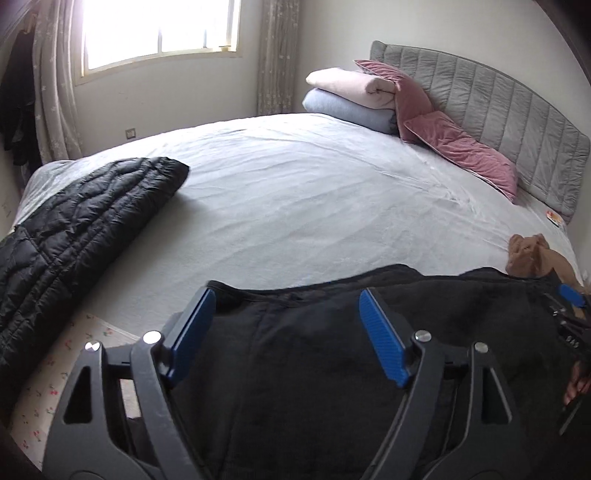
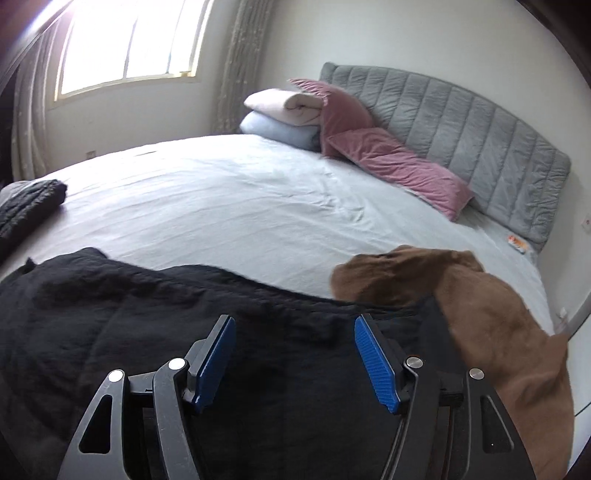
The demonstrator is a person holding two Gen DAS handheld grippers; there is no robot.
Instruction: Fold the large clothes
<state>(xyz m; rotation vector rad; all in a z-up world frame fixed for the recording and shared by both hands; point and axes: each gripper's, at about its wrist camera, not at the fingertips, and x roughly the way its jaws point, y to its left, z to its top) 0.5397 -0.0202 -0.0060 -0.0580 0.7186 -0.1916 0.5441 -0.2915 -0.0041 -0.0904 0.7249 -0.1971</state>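
The bed (image 1: pixel 295 192), spread with a pale creased sheet, filled most of both views and served as the landmark for everything else. At its head stood a grey quilted headboard (image 1: pixel 491 110), and behind its far side a bright window (image 1: pixel 159 29) sat between patterned curtains.

Across the bed's near edge lay a large black garment (image 1: pixel 314 350), spread fairly flat with its far hem running across the sheet. On the bed's left side, well apart from it, lay a black quilted jacket (image 1: pixel 74 229), its lower end trailing off the mattress. At the near right corner of the bed a brown garment (image 2: pixel 480 306) lay crumpled, its edge touching the black garment and partly tucked beneath it.

Against the headboard leaned two pink velvet pillows (image 1: pixel 458 147), and just beside them, toward the window, a pink folded blanket (image 1: pixel 347 85) was stacked on a blue one (image 1: pixel 347 110).

The left gripper (image 1: pixel 288 299) hung over the black garment at the bed's near edge, its blue-padded jaws spread wide with nothing pinched between them. The right gripper (image 2: pixel 294 328) hung over the same garment nearer the brown one, its jaws likewise apart and holding nothing.
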